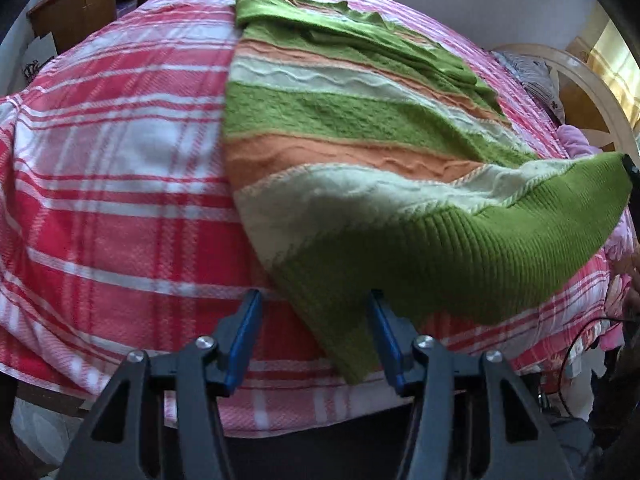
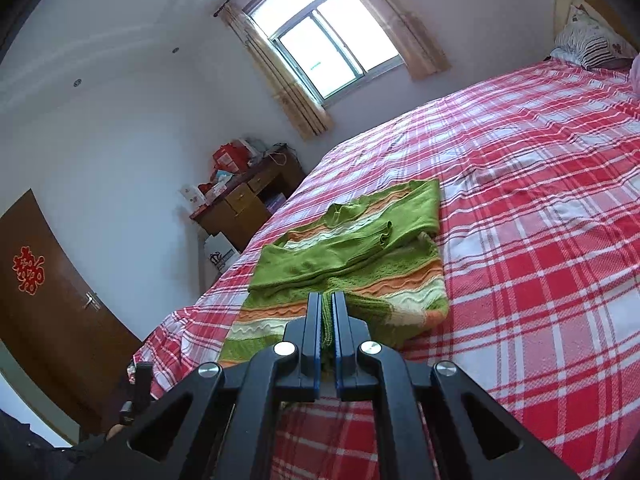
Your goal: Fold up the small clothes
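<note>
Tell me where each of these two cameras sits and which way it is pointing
Left wrist view: on the left gripper, looking along its open fingers down onto the striped sweater on the plaid bedspread; the sweater's hem lies between the fingers.
Right wrist view: on the right gripper, looking across the bed toward the window and desk; its fingers are shut on the sweater's hem.
Shared: the sweater and bedspread; the hem corner lifted at the left view's right edge is the right gripper's hold.
</note>
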A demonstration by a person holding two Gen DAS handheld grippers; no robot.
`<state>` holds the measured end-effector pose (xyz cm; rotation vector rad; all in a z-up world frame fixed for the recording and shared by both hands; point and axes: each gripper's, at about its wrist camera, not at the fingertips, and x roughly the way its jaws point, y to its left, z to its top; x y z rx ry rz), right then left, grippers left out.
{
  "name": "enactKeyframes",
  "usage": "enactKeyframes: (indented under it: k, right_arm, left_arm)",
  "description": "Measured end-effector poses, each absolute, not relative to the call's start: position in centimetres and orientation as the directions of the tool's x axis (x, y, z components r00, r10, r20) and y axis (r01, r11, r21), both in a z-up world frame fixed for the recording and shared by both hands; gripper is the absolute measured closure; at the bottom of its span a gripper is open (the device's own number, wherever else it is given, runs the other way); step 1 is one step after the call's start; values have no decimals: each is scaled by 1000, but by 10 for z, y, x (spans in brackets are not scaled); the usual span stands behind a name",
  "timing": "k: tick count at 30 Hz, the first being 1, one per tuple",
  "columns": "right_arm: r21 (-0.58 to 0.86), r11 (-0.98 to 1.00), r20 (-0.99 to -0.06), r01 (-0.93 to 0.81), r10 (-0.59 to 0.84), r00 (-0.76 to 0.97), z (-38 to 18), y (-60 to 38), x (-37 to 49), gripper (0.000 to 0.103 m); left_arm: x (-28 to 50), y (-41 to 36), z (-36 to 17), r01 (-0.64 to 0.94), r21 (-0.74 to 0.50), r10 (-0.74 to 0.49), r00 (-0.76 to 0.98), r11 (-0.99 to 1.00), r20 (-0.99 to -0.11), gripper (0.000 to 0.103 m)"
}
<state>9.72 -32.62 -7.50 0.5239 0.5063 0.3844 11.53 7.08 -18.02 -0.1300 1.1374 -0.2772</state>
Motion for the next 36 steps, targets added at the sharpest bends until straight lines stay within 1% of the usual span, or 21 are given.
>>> enactKeyframes:
  k: [1, 2, 3, 4, 5, 8, 10, 13, 16, 18, 22, 27, 32, 36]
  right_arm:
    - [560, 799, -358, -218, 470, 807, -77, -325, 95, 99]
    - [561, 799, -361, -218, 472, 804, -78, -324, 94, 99]
    - [561, 799, -365, -217, 473, 802, -80, -323, 93, 99]
    - [561, 799, -369, -216, 475, 799, -82, -323, 92, 99]
    - [560, 800, -372, -215, 474, 798, -84, -323, 90, 99]
    - [558, 803, -376, -209, 470, 799, -85, -324, 84, 99]
    - [557, 805, -376, -206, 465, 801, -84, -327, 80, 99]
    - [557, 806, -368, -202, 458, 809, -82, -330, 78, 99]
    - [558, 804, -349, -208, 454, 820, -76, -330, 83, 99]
    - [564, 798, -334, -213, 456, 825, -71, -329, 90, 99]
    - [554, 797, -310, -239, 464, 830, -56, -323, 101, 99]
    - [517, 814, -290, -264, 457, 841, -30, -318, 125, 99]
    - [504, 823, -267, -262, 437, 859, -10, -323, 154, 99]
    - [489, 836, -279, -247, 418, 864, 1, -325, 183, 99]
  left_arm:
    - [116, 67, -181, 150, -233, -275, 394, 961, -877, 47]
    - [115, 64, -181, 155, -223, -267, 400, 962, -877, 50]
    - [114, 60, -180, 168, -206, -259, 409, 964, -875, 59]
    - [112, 57, -179, 189, -187, -251, 417, 964, -874, 98]
    - [108, 53, -176, 220, -172, -253, 422, 960, -870, 95]
    - [102, 57, -157, 241, -165, -265, 478, 956, -838, 96]
    - [101, 68, -138, 241, -188, -290, 518, 952, -805, 96]
    - [101, 88, -96, 234, -211, -312, 607, 949, -731, 96]
    - [108, 95, -74, 246, -203, -316, 653, 948, -688, 96]
    - [116, 91, -70, 247, -195, -312, 656, 949, -687, 96]
    - [122, 94, -67, 257, -220, -337, 651, 941, -681, 97]
    - [143, 99, -48, 227, -237, -328, 696, 945, -639, 97]
    - [181, 109, -33, 177, -268, -309, 727, 947, -613, 97]
    - [215, 112, -20, 157, -274, -297, 739, 949, -604, 97]
